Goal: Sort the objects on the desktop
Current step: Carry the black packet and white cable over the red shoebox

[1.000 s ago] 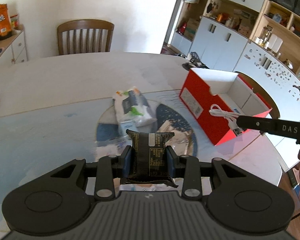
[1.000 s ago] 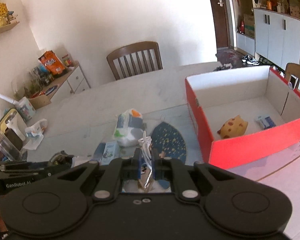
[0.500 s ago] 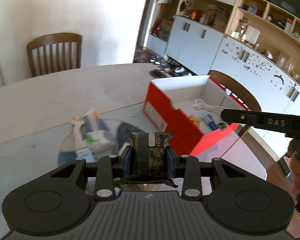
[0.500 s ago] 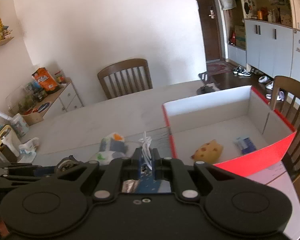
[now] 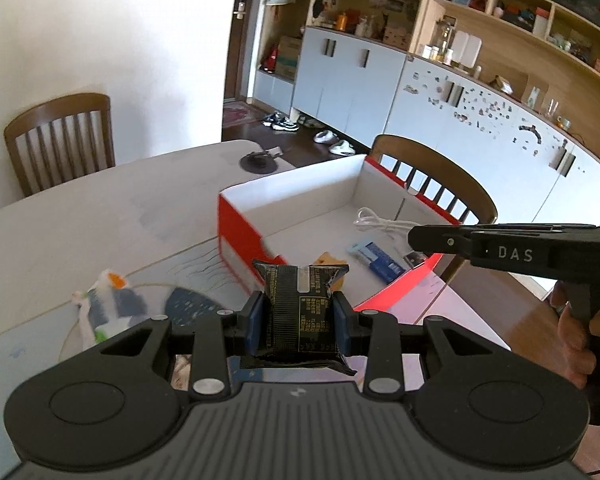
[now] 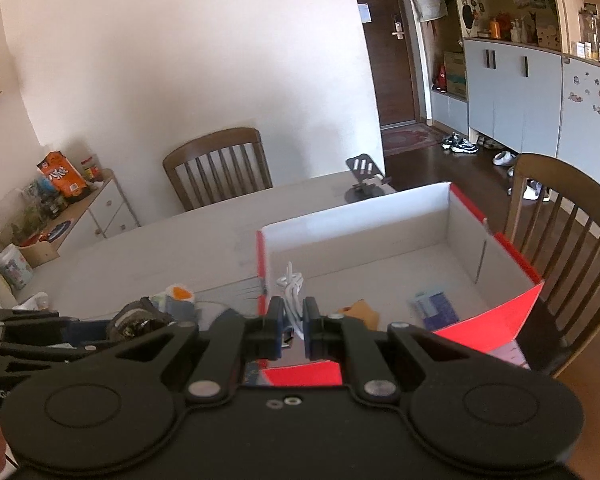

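Note:
My left gripper (image 5: 298,320) is shut on a black snack packet (image 5: 300,308), held above the table just short of the red box (image 5: 236,236). The right gripper (image 6: 292,320) is shut on a coiled white cable (image 6: 293,290) over the box's near wall (image 6: 496,332). In the left wrist view, that cable (image 5: 380,222) dangles from the right gripper's tip (image 5: 414,238) over the box interior. A yellow item (image 6: 358,308) and a blue packet (image 6: 434,306) lie on the box floor.
A tissue pack (image 5: 108,304) and a dark blue round mat (image 5: 192,304) lie on the table left of the box. A black phone stand (image 6: 366,180) stands at the far edge. Wooden chairs stand behind (image 6: 220,168) and at the right (image 6: 560,220).
Both grippers have carried their loads to the right and slightly up towards the red box. The cable now hangs over the box, and the packet is near its left corner.

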Tool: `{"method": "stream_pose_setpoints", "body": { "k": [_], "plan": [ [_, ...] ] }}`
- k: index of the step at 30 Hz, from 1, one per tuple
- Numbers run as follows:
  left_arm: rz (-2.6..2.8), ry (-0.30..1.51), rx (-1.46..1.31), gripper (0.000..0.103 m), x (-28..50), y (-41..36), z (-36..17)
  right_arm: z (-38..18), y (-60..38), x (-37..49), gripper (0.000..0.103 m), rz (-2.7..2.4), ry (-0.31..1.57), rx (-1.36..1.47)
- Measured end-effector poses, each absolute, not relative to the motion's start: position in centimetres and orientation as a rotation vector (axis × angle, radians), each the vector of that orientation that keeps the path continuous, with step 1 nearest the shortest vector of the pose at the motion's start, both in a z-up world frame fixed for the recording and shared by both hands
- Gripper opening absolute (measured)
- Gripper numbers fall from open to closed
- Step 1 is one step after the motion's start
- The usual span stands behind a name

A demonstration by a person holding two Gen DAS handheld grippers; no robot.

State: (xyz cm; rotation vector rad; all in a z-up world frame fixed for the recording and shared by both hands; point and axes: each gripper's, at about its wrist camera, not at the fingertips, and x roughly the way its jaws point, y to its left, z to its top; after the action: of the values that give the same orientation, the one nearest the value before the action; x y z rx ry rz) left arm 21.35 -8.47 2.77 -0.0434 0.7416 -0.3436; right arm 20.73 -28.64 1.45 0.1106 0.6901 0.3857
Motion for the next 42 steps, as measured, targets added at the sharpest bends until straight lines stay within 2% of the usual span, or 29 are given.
{"method": "stream_pose_setpoints", "body": {
  "k": [20, 42],
  "plan": [
    [-0.401, 0.776, 0.074, 0.034, 27.4, -15.1, 2.1, -0.2, -32.8, 25.9, 0.009, 0.352, 0.75, 0.059],
    [-0.377, 0.907, 0.126, 0.034, 38.2, -17.2, -1.9, -3.7, -33.4, 32.0, 0.009, 0.371, 0.864, 0.006]
  ]
}}
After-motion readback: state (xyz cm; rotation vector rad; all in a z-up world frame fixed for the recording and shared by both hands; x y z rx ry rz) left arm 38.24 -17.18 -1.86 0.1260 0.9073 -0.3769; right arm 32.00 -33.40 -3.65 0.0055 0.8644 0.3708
